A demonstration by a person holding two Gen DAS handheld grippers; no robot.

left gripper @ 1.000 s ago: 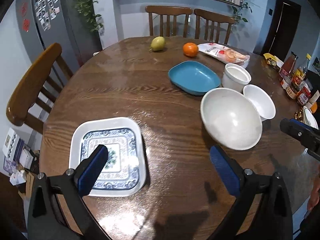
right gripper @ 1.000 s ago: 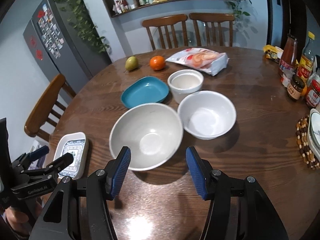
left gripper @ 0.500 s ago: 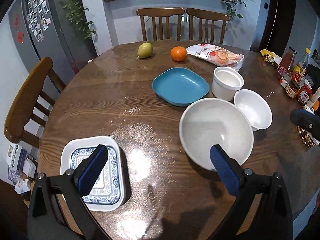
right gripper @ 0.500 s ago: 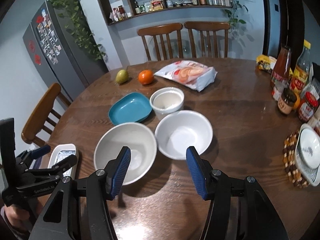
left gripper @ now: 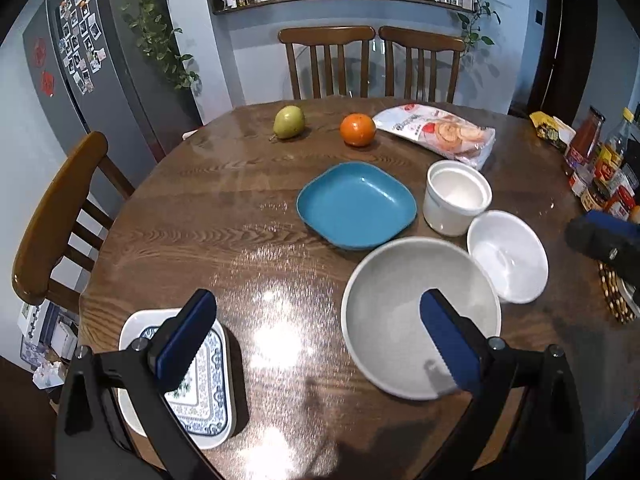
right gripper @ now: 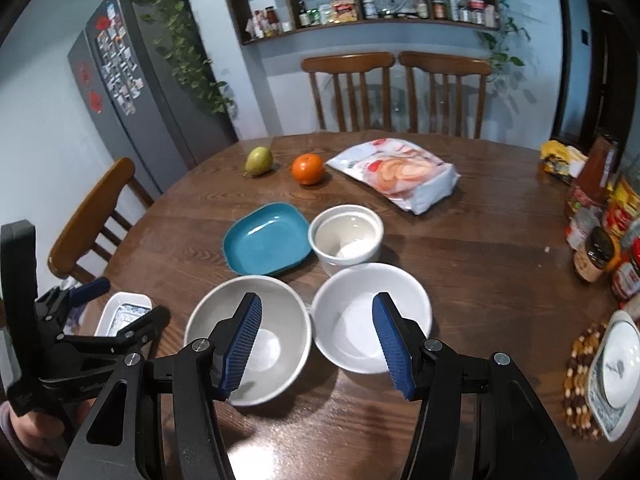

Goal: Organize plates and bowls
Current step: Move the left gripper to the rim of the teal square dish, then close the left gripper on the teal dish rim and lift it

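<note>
My left gripper (left gripper: pixel 316 344) hangs open over the near part of the round wooden table (left gripper: pixel 240 240), nothing between its fingers. A square white plate with a blue pattern (left gripper: pixel 200 392) lies behind its left finger. A large pale bowl (left gripper: pixel 392 312) lies behind its right finger. Further back are a small white bowl (left gripper: pixel 506 256), a deep white pot (left gripper: pixel 456 196) and a blue plate (left gripper: pixel 356 204). My right gripper (right gripper: pixel 318 344) is open and empty above the large bowl (right gripper: pixel 280 332) and the small white bowl (right gripper: pixel 348 320), touching neither. The left gripper (right gripper: pixel 124 302) partly hides the square plate (right gripper: pixel 120 312).
A pear (left gripper: pixel 289 121), an orange (left gripper: pixel 357 129) and a snack bag (left gripper: pixel 436 132) lie at the far side. Jars and bottles (right gripper: pixel 600 216) crowd the right edge, beside a plate on a beaded mat (right gripper: pixel 616 368). Wooden chairs (right gripper: pixel 348 92) stand at the back and left.
Both grippers have drawn back and risen a little, so the dishes look farther off and more of the room shows. Both stay open and empty; no dish has moved.
</note>
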